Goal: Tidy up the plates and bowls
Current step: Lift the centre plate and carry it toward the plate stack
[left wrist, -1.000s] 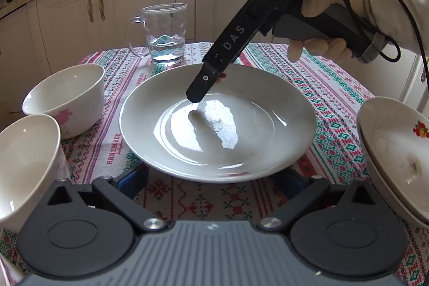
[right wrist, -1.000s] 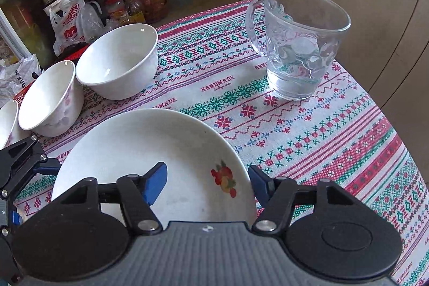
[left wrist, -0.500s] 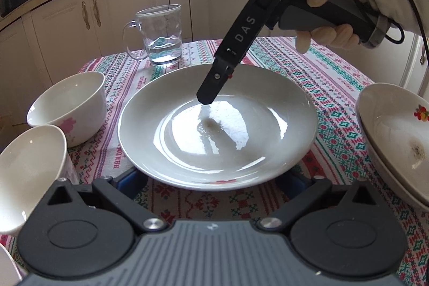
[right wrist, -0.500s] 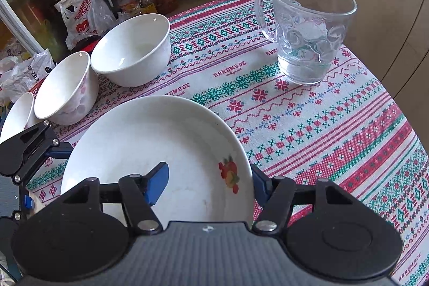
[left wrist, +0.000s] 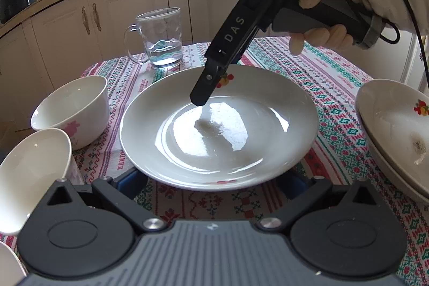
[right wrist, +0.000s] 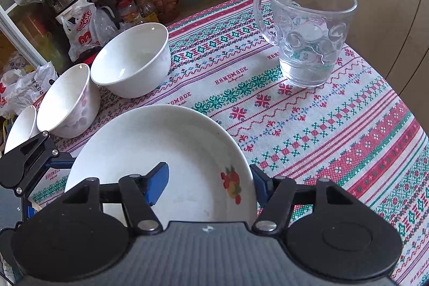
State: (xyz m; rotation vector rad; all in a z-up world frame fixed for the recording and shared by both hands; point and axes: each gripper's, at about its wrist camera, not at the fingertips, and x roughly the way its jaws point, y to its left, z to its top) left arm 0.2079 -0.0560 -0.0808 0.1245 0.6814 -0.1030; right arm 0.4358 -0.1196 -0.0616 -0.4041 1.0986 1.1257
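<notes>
A large white plate point(left wrist: 268, 111) with a fruit decal lies mid-table on the patterned cloth. My right gripper point(left wrist: 207, 87) comes down on its far rim. In the right wrist view the right gripper point(right wrist: 209, 178) straddles that rim of the plate point(right wrist: 161, 141), one blue pad inside on the slope and the other against the outer edge, shut on it. My left gripper point(left wrist: 211, 181) stands open at the near rim, both blue pads partly hidden under the edge. Three white bowls point(left wrist: 72, 109) point(left wrist: 29, 173) point(left wrist: 5, 267) sit at the left.
Stacked decal plates point(left wrist: 394, 130) sit at the right edge. A glass mug point(left wrist: 161, 39) with some water stands behind the plate, close to the table's far edge. Kitchen cabinets stand beyond. In the right wrist view, bags and jars crowd the shelves behind the bowls point(right wrist: 131, 60).
Both views have rolled slightly. The plate, the bowls and both grippers keep their places, and the right gripper's hold on the rim looks the same.
</notes>
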